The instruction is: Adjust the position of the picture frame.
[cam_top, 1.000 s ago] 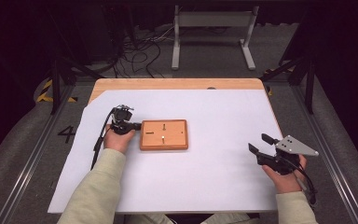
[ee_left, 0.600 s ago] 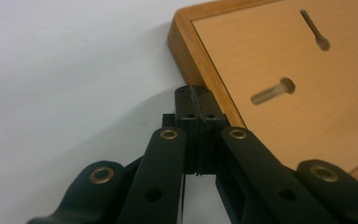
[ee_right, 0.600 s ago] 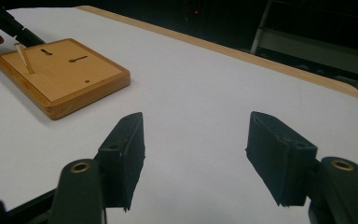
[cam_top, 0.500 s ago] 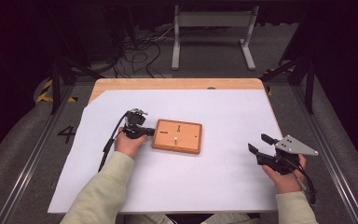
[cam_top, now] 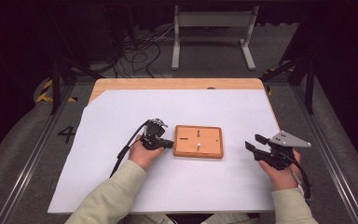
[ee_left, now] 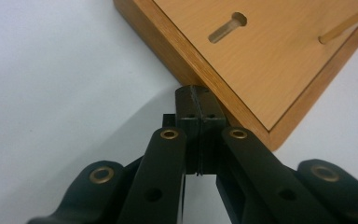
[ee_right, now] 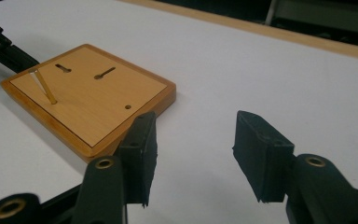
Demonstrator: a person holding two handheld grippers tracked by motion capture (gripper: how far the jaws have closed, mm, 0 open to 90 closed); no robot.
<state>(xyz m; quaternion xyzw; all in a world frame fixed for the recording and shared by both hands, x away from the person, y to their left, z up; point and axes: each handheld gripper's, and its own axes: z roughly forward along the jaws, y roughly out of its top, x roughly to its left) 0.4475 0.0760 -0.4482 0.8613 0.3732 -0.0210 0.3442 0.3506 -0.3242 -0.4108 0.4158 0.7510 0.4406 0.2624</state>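
Note:
A flat wooden board (cam_top: 198, 141) with two keyhole slots and a thin upright peg (cam_top: 198, 145) lies mid-table on the white sheet. My left gripper (cam_top: 170, 143) is shut with nothing in it, and its joined tips (ee_left: 198, 100) press against the board's (ee_left: 261, 60) left edge near a corner. To the right of the board, my right gripper (cam_top: 255, 142) stands open and apart from it. Its jaws have just been closing, and only bare sheet lies between them (ee_right: 193, 149). In the right gripper view the board (ee_right: 91, 93), the leaning peg (ee_right: 44, 86) and the left gripper (ee_right: 4, 49) lie beyond.
A white sheet (cam_top: 177, 112) covers the wooden table, whose bare far edge (cam_top: 177, 84) shows at the back. A metal stand (cam_top: 212, 32) and loose cables (cam_top: 140, 51) lie on the floor beyond. Rails (cam_top: 23, 163) run along both sides.
My left hand and shut gripper have slid to the right across the sheet, and the board has moved right with them. The right hand has stayed where it was.

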